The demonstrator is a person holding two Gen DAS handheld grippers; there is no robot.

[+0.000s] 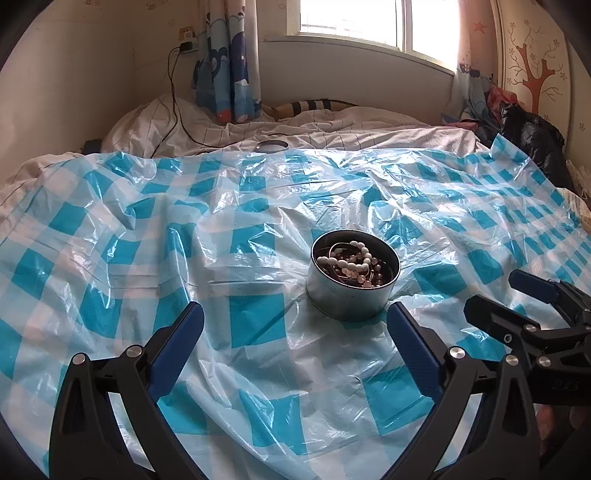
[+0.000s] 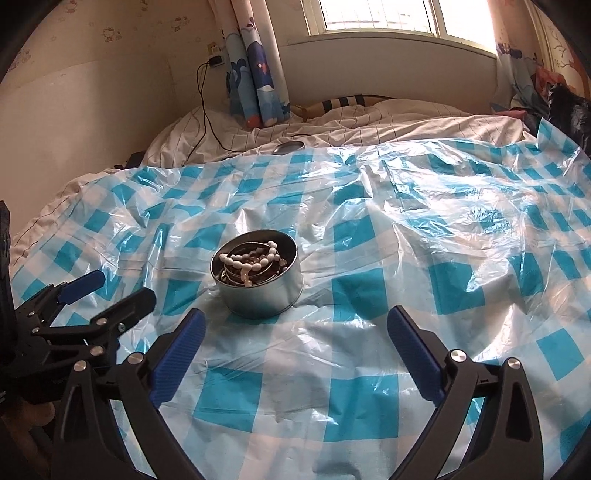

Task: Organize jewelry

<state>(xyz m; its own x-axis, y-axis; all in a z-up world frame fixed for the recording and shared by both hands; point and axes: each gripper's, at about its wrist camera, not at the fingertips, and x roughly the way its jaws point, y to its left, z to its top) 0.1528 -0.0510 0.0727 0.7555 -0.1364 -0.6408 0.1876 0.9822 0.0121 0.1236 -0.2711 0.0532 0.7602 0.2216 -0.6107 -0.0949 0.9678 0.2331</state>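
Blue-and-white checked plastic sheeting (image 1: 258, 206) is covering a bed, and a round metal tin (image 1: 351, 299) is sitting on it, holding a white bead necklace (image 1: 351, 260) among darker jewellery. No readable writing is showing. Just short of the tin, the left gripper (image 1: 295, 325) and right gripper (image 2: 295, 328) are gaping wide, gripping nothing. Beyond the tin, its lid (image 1: 272, 146) is lying on white bedding under a bright window (image 1: 373, 22)

Bed (image 1: 351, 129) w/ checked plastic sheet (image 1: 147, 229); tin (image 1: 351, 291) on sheet.
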